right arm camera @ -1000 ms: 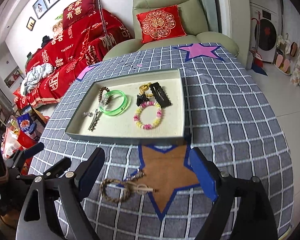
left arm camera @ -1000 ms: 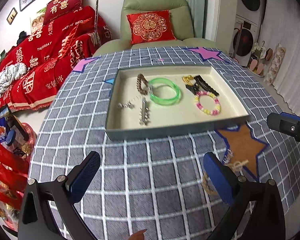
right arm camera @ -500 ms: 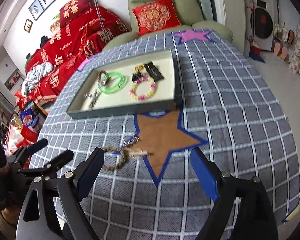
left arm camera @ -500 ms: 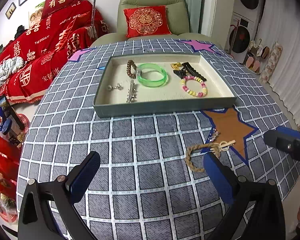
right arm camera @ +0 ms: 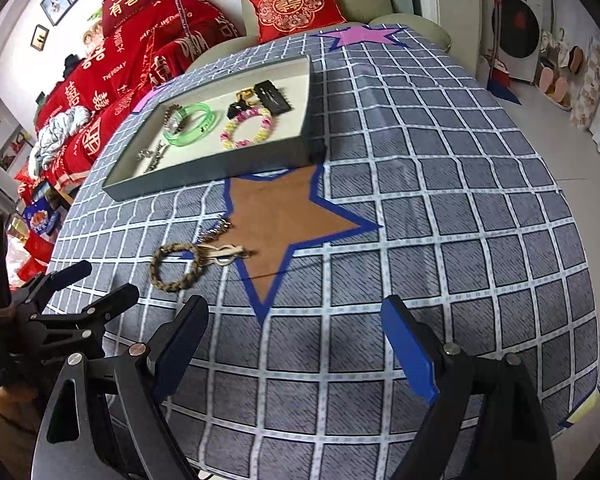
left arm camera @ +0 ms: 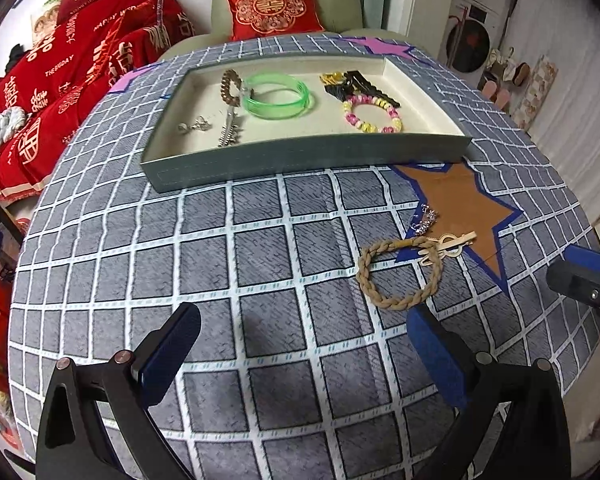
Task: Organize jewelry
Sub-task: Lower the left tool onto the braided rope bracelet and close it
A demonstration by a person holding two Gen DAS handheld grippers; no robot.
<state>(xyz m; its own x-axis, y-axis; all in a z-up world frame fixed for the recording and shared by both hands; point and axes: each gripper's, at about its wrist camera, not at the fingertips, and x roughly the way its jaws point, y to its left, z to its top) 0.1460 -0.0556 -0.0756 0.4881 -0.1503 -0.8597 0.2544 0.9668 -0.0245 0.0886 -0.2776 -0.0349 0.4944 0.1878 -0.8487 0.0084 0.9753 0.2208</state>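
Note:
A shallow grey tray (left arm camera: 300, 160) (right arm camera: 204, 176) holds a green bangle (left arm camera: 278, 96) (right arm camera: 192, 124), a pink-yellow bead bracelet (left arm camera: 374, 114) (right arm camera: 248, 128), a brown bead bracelet (left arm camera: 229, 84), black hair clips (left arm camera: 360, 84) (right arm camera: 272, 96) and small silver pieces (left arm camera: 230, 128). On the cloth near the brown star (left arm camera: 464, 208) (right arm camera: 284, 220) lie a braided rope bracelet (left arm camera: 398, 272) (right arm camera: 176, 266), a wooden clip (left arm camera: 448, 242) (right arm camera: 226, 254) and a silver trinket (left arm camera: 424, 222) (right arm camera: 216, 232). My left gripper (left arm camera: 304, 344) is open and empty, just before the rope bracelet. My right gripper (right arm camera: 296, 344) is open and empty, right of it.
The round table carries a grey checked cloth (left arm camera: 260, 264) with a pink star (right arm camera: 360, 36) at the far side. Behind stand a green armchair with a red cushion (left arm camera: 272, 4) and a red-covered sofa (left arm camera: 80, 52). The table edge falls off at right (right arm camera: 580, 280).
Both grippers have drawn back from the tray toward the near side of the table. The rope bracelet and clip now lie ahead of the left gripper. Both stay open.

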